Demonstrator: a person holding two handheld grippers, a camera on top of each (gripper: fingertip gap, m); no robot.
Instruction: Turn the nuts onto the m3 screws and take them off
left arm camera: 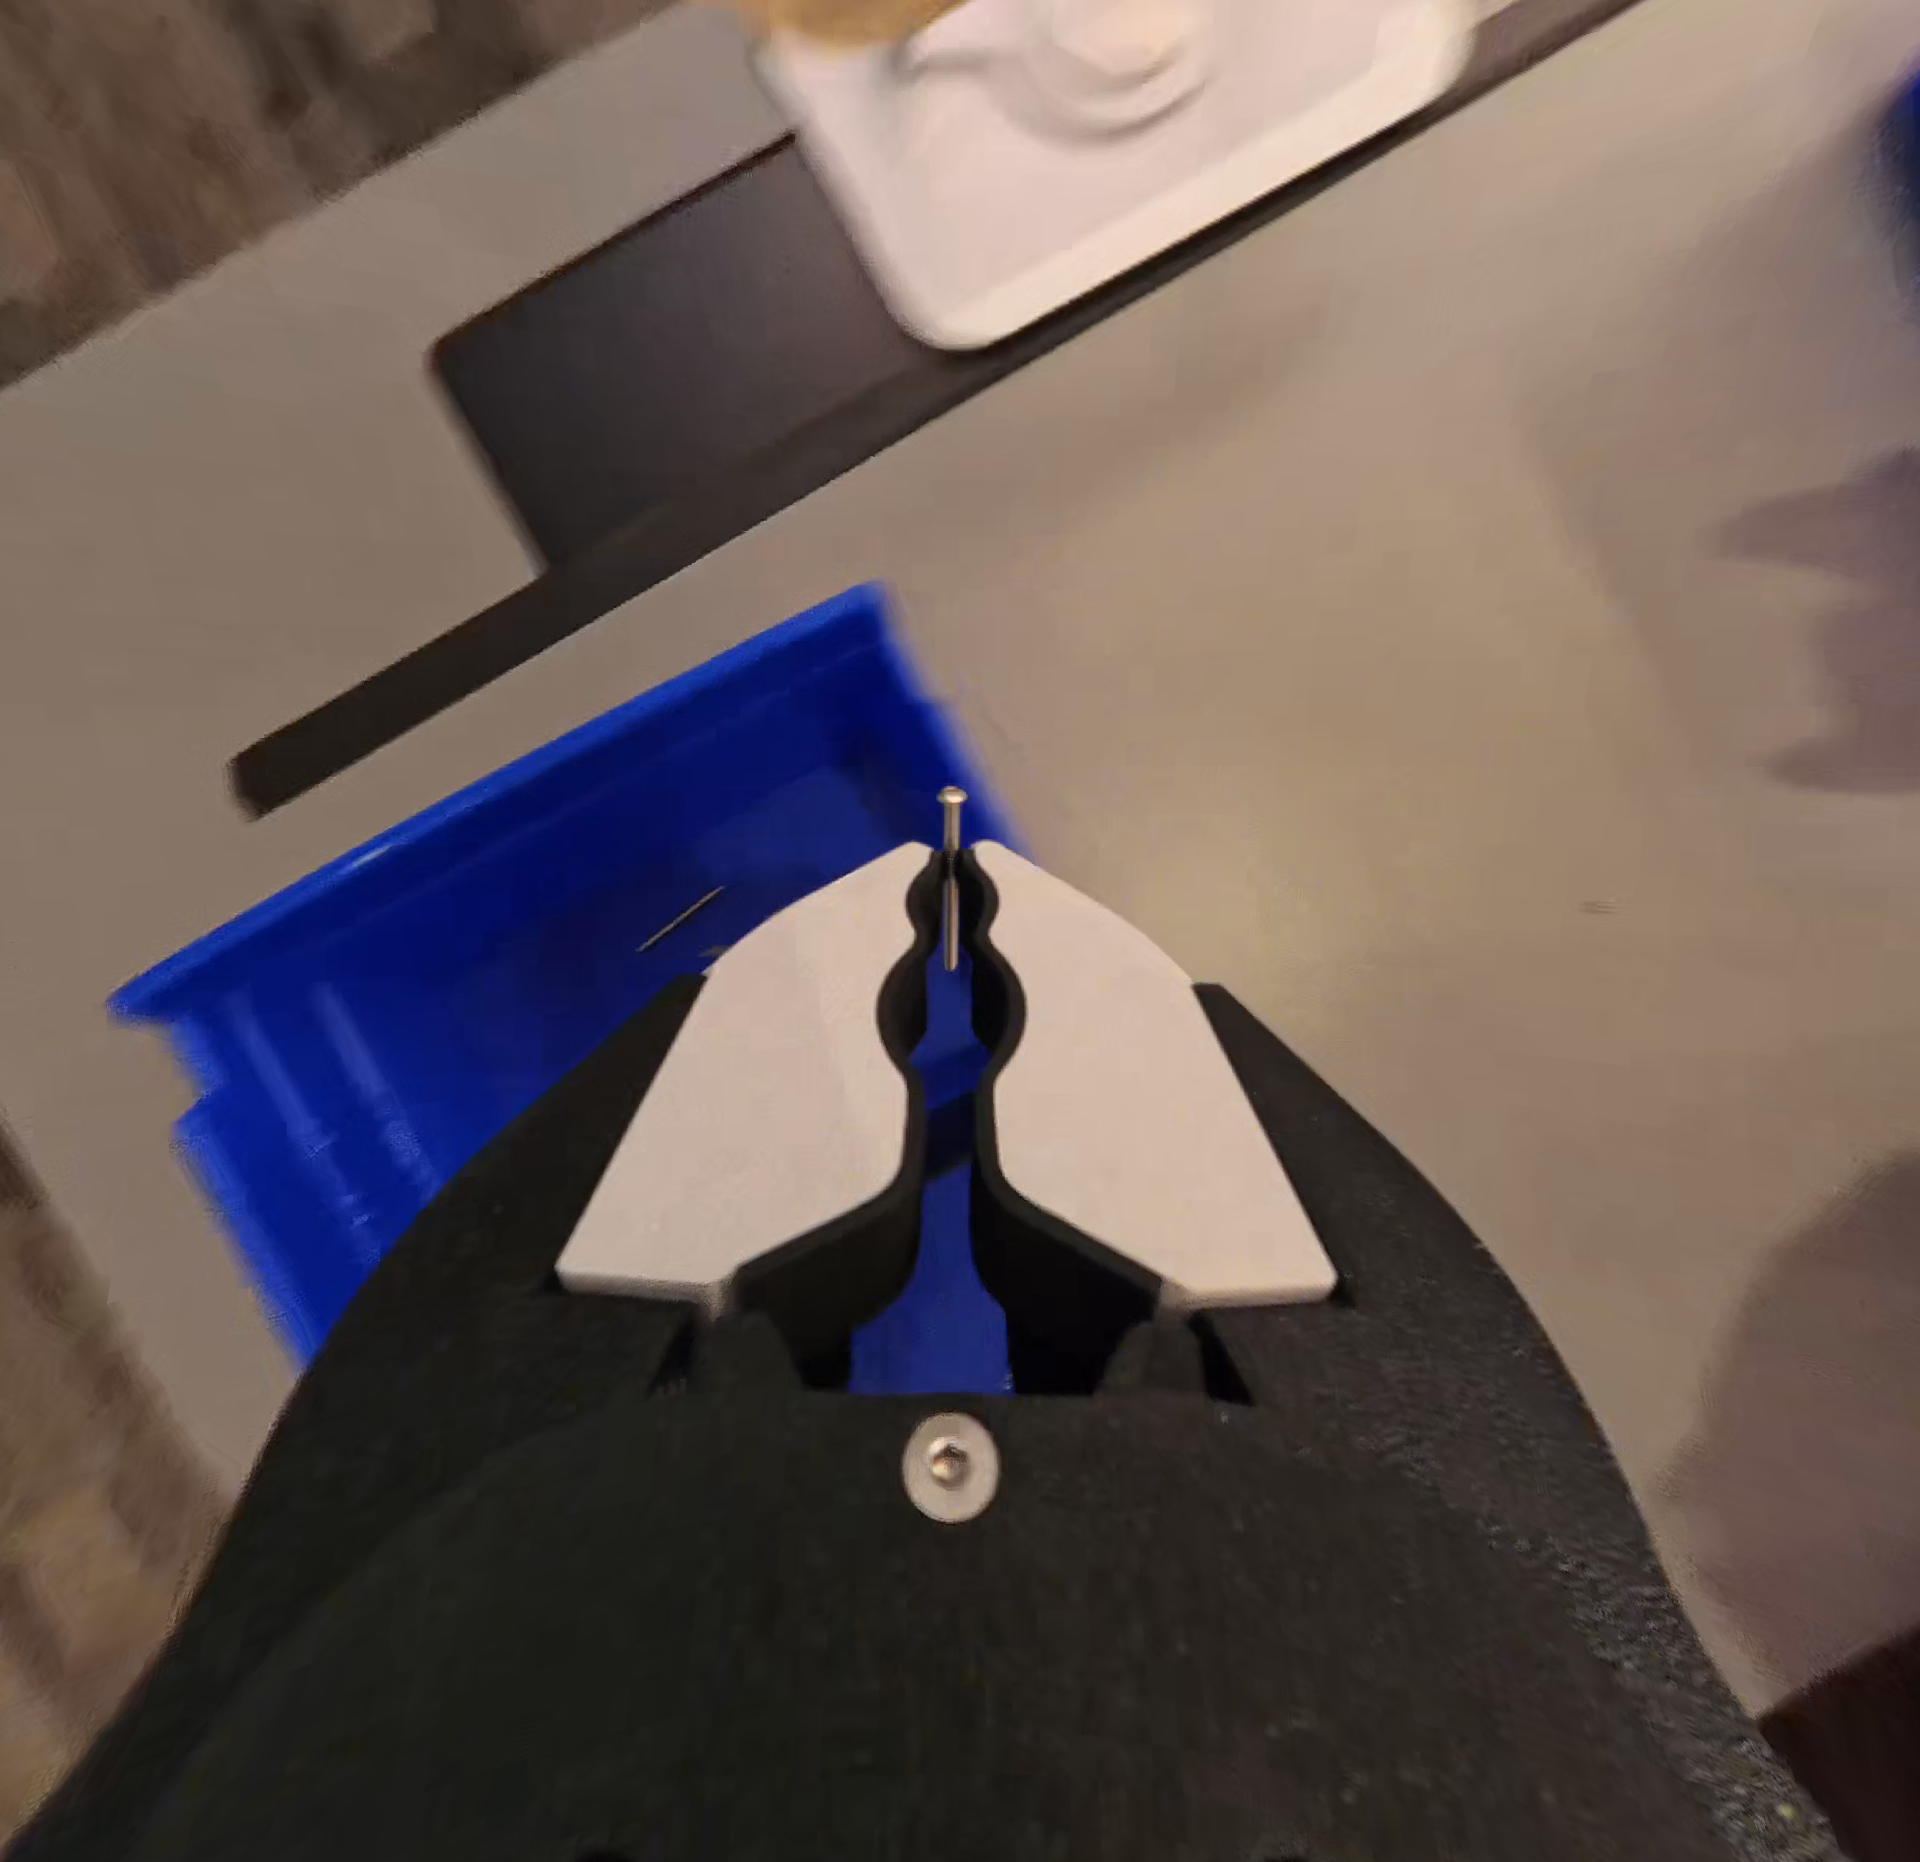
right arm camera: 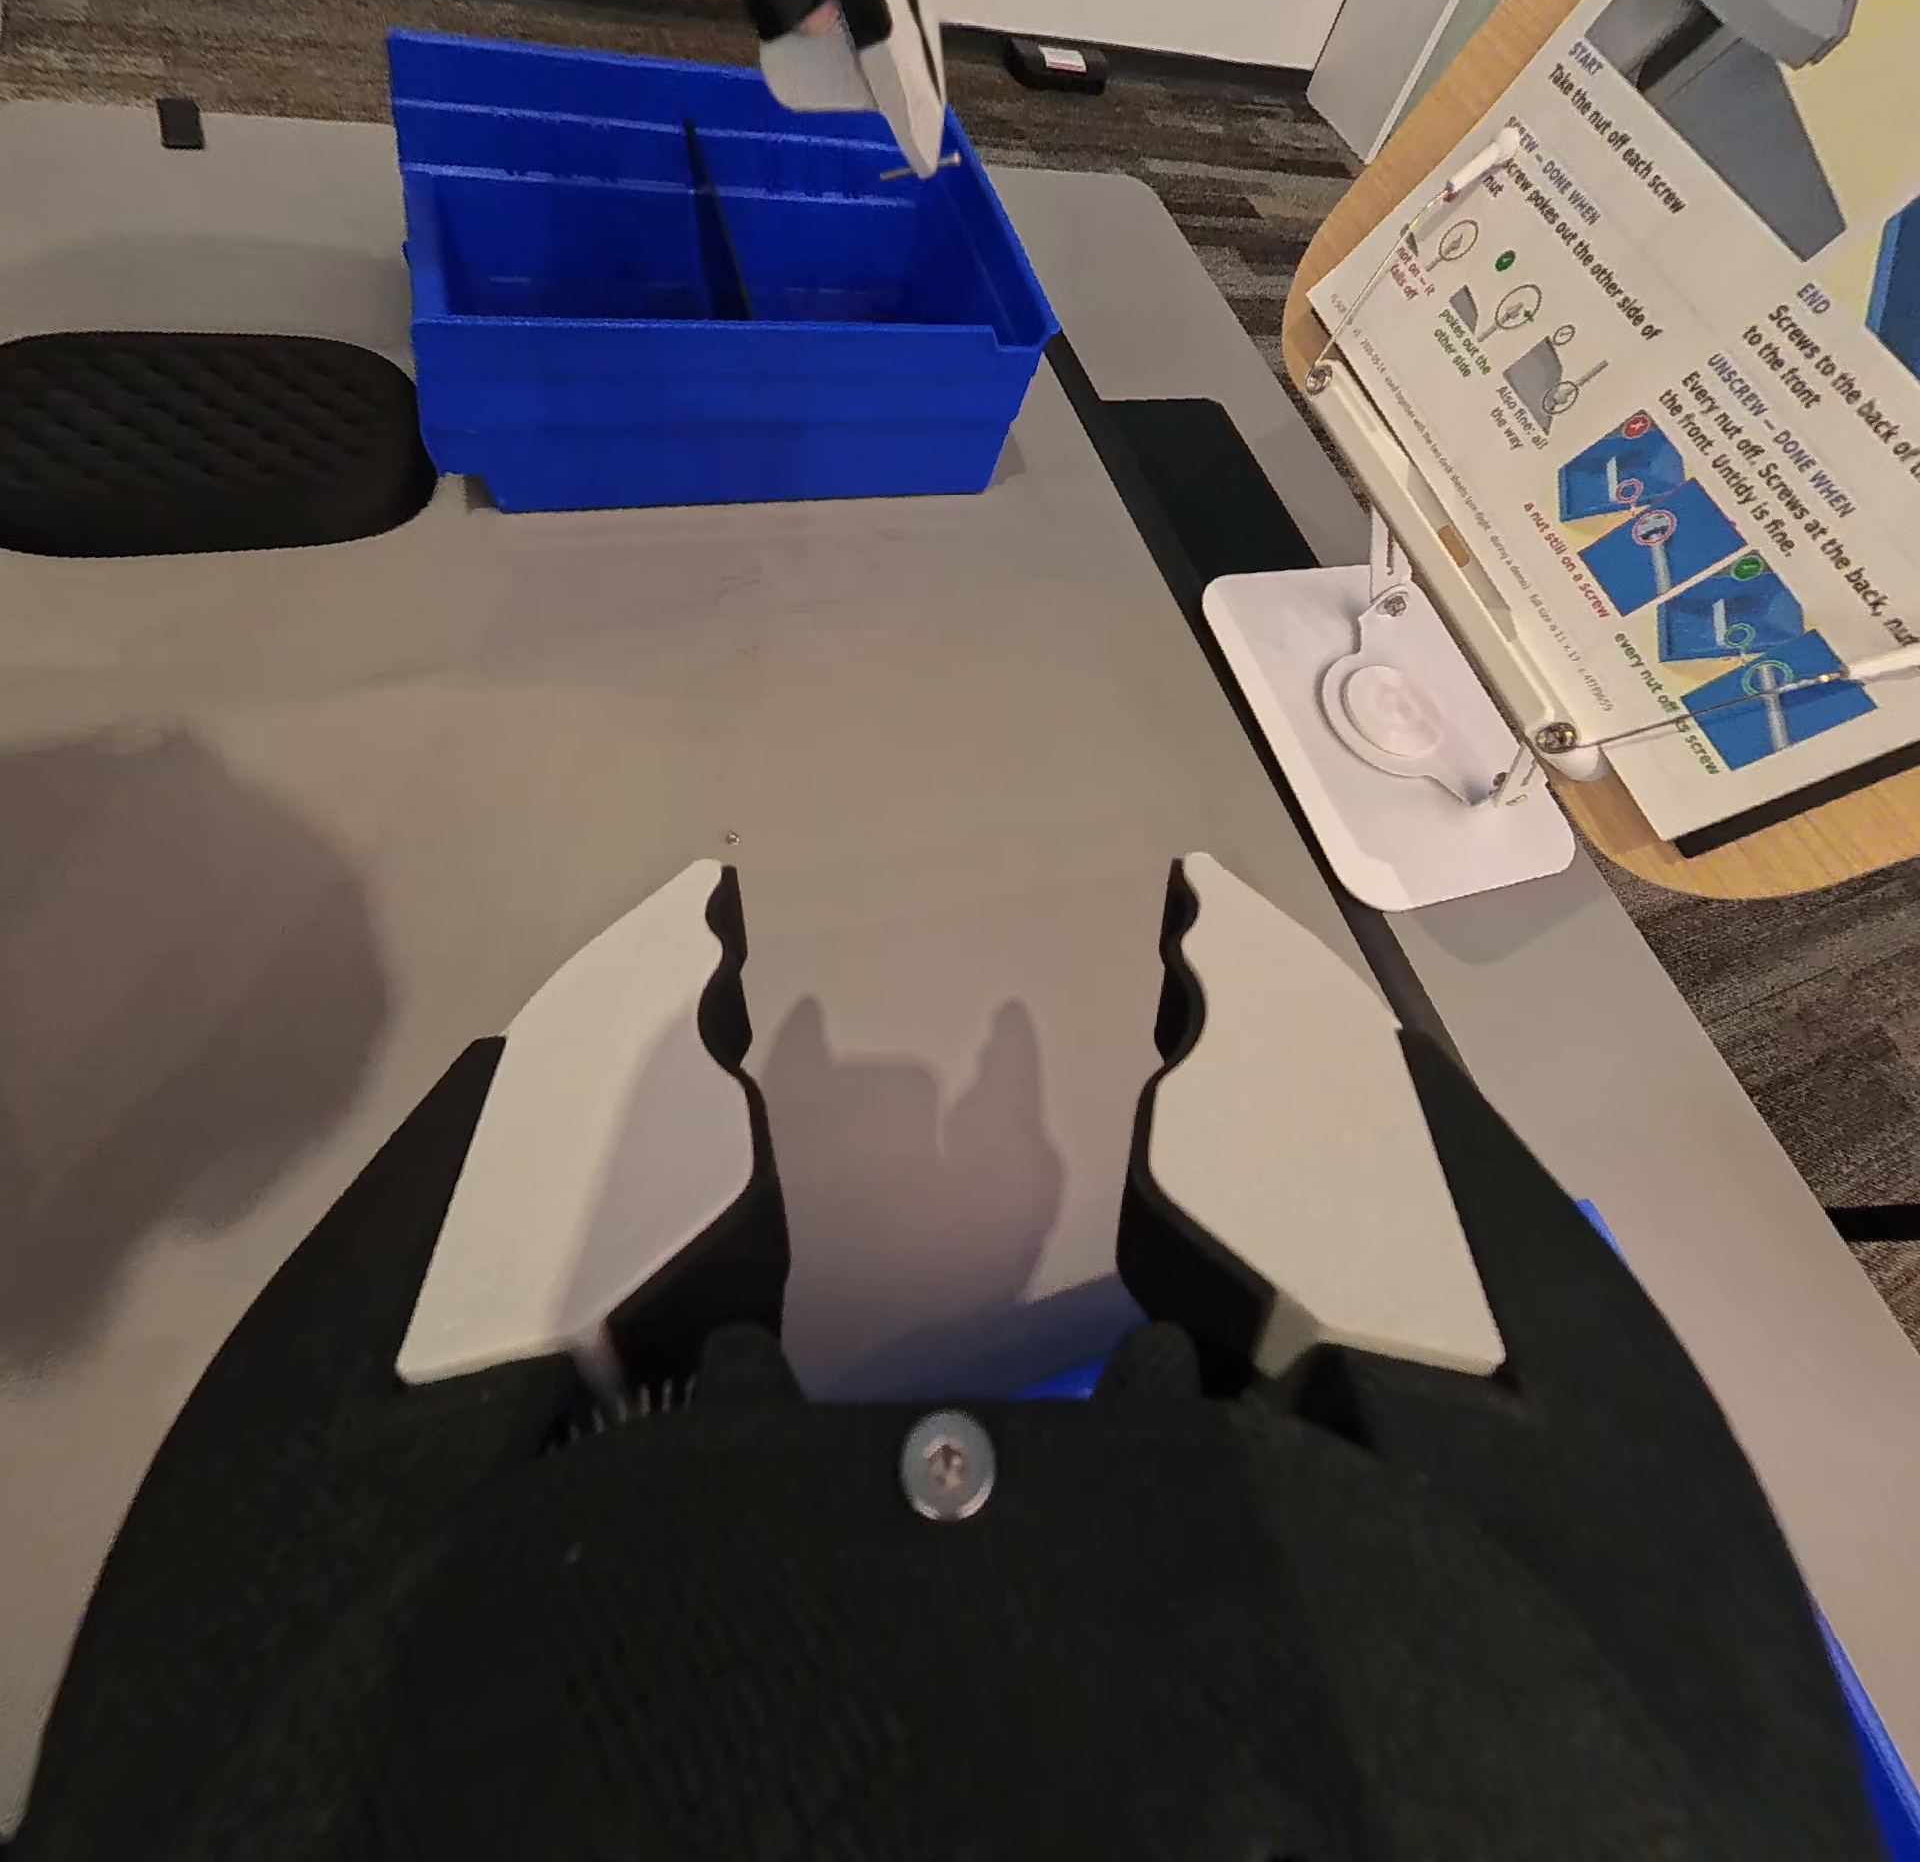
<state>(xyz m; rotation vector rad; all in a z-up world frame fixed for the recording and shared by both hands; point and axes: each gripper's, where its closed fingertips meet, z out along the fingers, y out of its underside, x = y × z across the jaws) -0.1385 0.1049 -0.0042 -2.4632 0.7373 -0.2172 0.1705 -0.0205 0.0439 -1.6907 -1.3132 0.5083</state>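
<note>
My left gripper (left arm camera: 950, 856) is shut on a thin silver screw (left arm camera: 950, 825), head up, held over the right end of a blue bin (left arm camera: 499, 877). The right wrist view shows that gripper (right arm camera: 920, 155) far off above the blue bin (right arm camera: 717, 378), which has a dark divider, with the screw (right arm camera: 923, 169) sticking out sideways at its tips. My right gripper (right arm camera: 951, 877) is open and empty, low over the grey table (right arm camera: 883, 669). A tiny nut (right arm camera: 732, 838) lies on the table just ahead of its left fingertip (right arm camera: 707, 887).
A white stand base (right arm camera: 1382, 732) holding an instruction sheet (right arm camera: 1662, 410) on a wooden board sits at the table's right edge. A black oval cutout (right arm camera: 187, 441) lies left of the bin. A blue object (right arm camera: 1870, 1708) edges in at lower right. Carpet lies beyond. One gripper's finger ends stand about 35 cm off the other's.
</note>
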